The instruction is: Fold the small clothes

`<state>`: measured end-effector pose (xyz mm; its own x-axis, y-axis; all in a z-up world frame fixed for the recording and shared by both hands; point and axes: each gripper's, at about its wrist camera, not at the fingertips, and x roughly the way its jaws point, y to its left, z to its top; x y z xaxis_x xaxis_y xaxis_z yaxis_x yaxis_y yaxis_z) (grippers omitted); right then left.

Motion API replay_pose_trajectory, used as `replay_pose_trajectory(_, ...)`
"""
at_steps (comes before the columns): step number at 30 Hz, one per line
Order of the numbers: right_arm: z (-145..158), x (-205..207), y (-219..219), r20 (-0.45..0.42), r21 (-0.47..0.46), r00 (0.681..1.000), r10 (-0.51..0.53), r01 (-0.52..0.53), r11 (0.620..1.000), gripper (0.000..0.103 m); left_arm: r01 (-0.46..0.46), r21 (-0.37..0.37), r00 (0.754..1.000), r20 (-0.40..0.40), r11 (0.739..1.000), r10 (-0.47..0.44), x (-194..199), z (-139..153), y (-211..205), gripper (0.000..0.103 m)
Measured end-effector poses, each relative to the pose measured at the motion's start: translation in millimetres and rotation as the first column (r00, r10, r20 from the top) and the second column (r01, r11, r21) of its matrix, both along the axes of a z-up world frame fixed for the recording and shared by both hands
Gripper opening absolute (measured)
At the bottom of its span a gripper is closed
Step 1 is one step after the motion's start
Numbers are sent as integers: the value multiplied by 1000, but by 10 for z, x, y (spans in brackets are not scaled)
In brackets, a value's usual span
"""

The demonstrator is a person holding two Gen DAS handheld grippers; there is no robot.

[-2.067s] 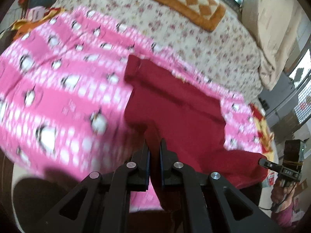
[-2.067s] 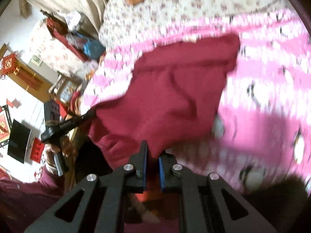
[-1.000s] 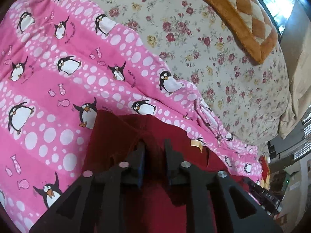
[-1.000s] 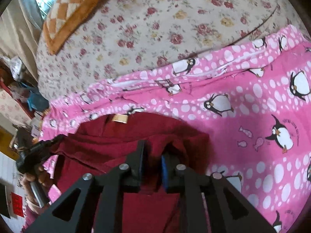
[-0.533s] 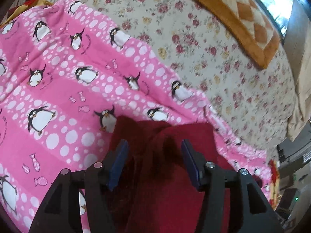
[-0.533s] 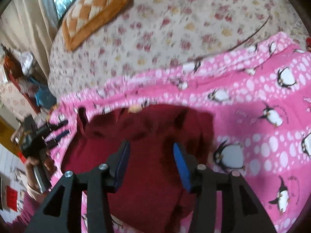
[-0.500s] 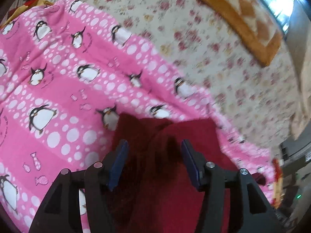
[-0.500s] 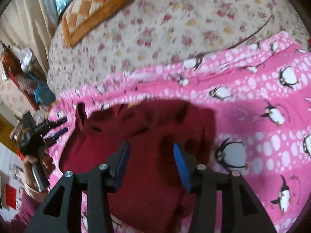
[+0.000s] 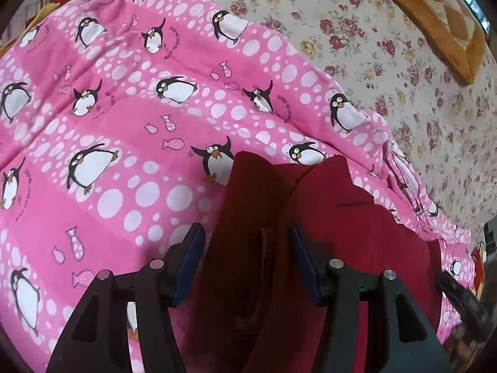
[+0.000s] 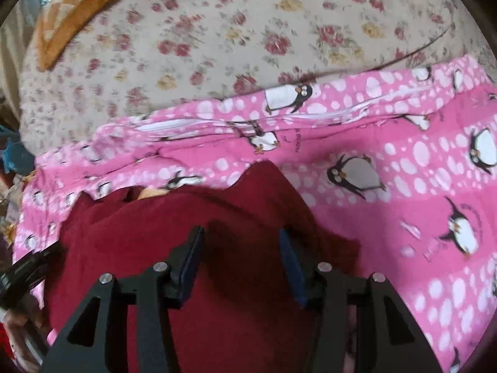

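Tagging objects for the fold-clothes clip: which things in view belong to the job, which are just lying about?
Job:
dark red garment, lying on the blanket
left gripper, open over it
right gripper, open over it

Lying about:
pink penguin blanket
floral bedspread
orange checked cushion

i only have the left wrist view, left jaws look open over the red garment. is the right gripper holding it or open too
Observer: The right gripper is open too. Its jaws stand apart above the red garment and pinch nothing.
Operator: ok, any collar tag showing, i see none on my side
Observer: Yes. In the right wrist view a small tan tag peeks out at the garment's far edge, left of the open fingers.
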<state>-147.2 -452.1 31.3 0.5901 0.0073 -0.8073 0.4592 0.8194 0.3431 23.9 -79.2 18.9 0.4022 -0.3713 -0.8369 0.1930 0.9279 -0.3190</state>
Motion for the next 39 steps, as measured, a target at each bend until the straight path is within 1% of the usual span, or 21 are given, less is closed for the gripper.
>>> replay_pose_trajectory(1,62,-145,17,10,4,1000,16,-16,1000,61,3,-4,1000,1,1000,-3,-23,26,8,35)
replay_pose_trajectory(5,187,-656,92,-18,-45,1000,16,-16,999,63,33,4,999,19,999,-33,-172,111,25,35)
replay_pose_trajectory(8,104,-954,220,-18,2,999,45,-45,999,63,46,9,999,25,999,-47,-281,138,31,35)
replay_pose_trajectory(9,56,-969,273,-29,7,998,56,-55,998,61,45,13,999,25,999,-45,-308,139,35,35)
replay_pose_trajectory(10,8,-986,330,-46,3,996,70,-70,998,45,43,22,999,20,999,-43,-356,133,50,35)
replay_pose_trajectory(11,-32,-1012,379,-70,-27,995,77,-79,997,23,40,28,999,14,999,-40,-392,131,65,35)
replay_pose_trajectory(12,-25,-1040,427,-77,-83,994,78,-84,993,22,38,34,999,11,999,-39,-450,141,90,35)
replay_pose_trajectory(13,1,-1062,458,-67,-96,994,89,-95,991,19,41,40,999,16,998,-42,-512,166,118,35)
replay_pose_trajectory(16,98,-1183,441,-45,-86,995,85,-88,992,13,40,49,998,38,998,-42,-692,214,232,35)
replay_pose_trajectory(17,88,-1198,438,-56,-92,995,86,-91,992,12,36,52,998,41,998,-38,-725,197,265,35)
replay_pose_trajectory(18,61,-1191,439,-76,-105,993,88,-95,990,12,35,59,999,39,998,-37,-760,166,295,35)
replay_pose_trajectory(20,31,-1181,447,-97,-112,992,84,-95,989,12,39,61,999,5,997,-39,-787,79,327,35)
replay_pose_trajectory(22,84,-1183,478,-102,-124,992,80,-93,988,12,34,31,999,-14,999,-34,-796,54,381,35)
replay_pose_trajectory(24,210,-1208,536,-89,-127,994,65,-76,989,13,38,31,999,-2,999,-38,-799,70,395,35)
replay_pose_trajectory(25,268,-1192,573,-81,-137,995,59,-70,988,15,41,33,999,3,999,-41,-793,73,400,35)
replay_pose_trajectory(27,382,-1180,687,-64,-155,995,82,-91,984,25,46,28,999,-5,999,-45,-778,59,398,35)
replay_pose_trajectory(28,416,-1158,747,-60,-158,993,101,-110,981,32,48,27,999,-7,998,-48,-774,55,395,35)
replay_pose_trajectory(29,443,-1105,826,-56,-159,990,129,-136,978,35,51,30,999,-4,998,-51,-775,58,388,35)
replay_pose_trajectory(33,426,-781,1096,-58,-145,977,205,-211,967,35,65,36,998,11,997,-65,-788,62,390,35)
replay_pose_trajectory(35,376,-595,1215,-56,-140,970,238,-244,960,35,70,27,998,9,997,-70,-777,53,406,35)
replay_pose_trajectory(39,162,-203,1445,-69,-113,956,284,-290,950,35,77,7,997,-5,997,-77,-749,22,435,35)
